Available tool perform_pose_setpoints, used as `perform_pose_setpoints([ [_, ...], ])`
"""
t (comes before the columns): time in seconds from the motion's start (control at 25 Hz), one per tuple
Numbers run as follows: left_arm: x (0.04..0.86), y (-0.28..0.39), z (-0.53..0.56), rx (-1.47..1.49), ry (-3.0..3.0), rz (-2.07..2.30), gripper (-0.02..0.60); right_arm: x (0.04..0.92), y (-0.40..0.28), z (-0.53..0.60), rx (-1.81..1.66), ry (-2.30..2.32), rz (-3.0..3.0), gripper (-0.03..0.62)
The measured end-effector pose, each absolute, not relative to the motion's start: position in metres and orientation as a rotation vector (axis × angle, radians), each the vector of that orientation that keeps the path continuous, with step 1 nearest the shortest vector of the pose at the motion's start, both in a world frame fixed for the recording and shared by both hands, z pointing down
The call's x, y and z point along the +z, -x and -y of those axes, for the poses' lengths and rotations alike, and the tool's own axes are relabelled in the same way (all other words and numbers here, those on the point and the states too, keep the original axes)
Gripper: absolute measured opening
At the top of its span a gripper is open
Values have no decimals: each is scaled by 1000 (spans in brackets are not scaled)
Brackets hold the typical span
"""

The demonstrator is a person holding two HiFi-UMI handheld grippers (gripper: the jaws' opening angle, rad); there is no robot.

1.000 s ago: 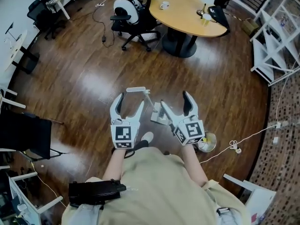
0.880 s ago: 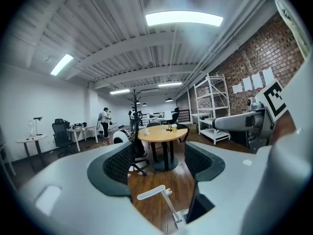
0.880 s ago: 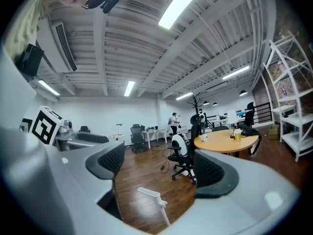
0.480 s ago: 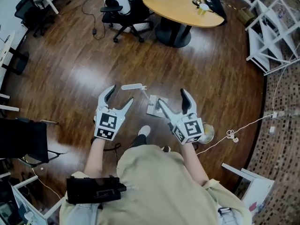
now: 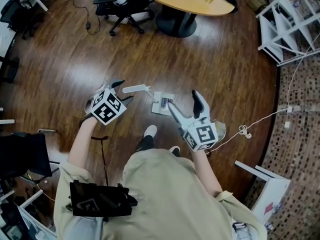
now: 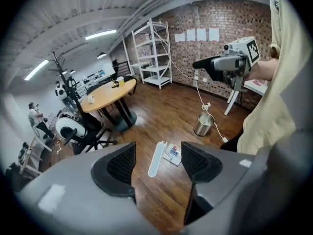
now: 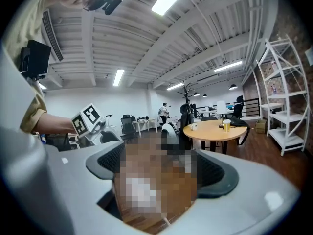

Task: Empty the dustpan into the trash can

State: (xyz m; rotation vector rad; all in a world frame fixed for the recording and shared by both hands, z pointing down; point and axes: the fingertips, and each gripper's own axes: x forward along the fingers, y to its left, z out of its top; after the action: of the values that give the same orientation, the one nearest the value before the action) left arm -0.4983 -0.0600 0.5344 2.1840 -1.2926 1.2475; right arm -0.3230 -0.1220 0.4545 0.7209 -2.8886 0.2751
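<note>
left gripper [image 5: 124, 91], jaws apart, just narrowing on nothing, points down at the dustpan [image 5: 160, 103] handle ahead, likely to grab it; right gripper [image 5: 182, 100] hangs spread, empty.

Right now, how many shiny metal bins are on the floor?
1. The shiny round metal trash can stands on the brown wooden floor beside a white cable; furniture might hide others.

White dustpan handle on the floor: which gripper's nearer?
Left. The left gripper points down beside the free end of the long white dustpan handle, jaws just closed a little, empty; the right gripper sits beyond the handle's other end, farther off.
</note>
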Motion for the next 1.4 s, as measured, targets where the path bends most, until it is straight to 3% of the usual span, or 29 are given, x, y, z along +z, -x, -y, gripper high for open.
perform_pose_setpoints([
  [0.16,588,499,72,1365,-2179,1097,250,464,324,123,277,-736,2860,430],
  [0.64,717,497,92,1573,-2147,828,222,488,287,137,344,-898,2748,430],
  [1.4,786,488,100,1621,-2126,753,212,515,285,127,416,-894,2686,430],
])
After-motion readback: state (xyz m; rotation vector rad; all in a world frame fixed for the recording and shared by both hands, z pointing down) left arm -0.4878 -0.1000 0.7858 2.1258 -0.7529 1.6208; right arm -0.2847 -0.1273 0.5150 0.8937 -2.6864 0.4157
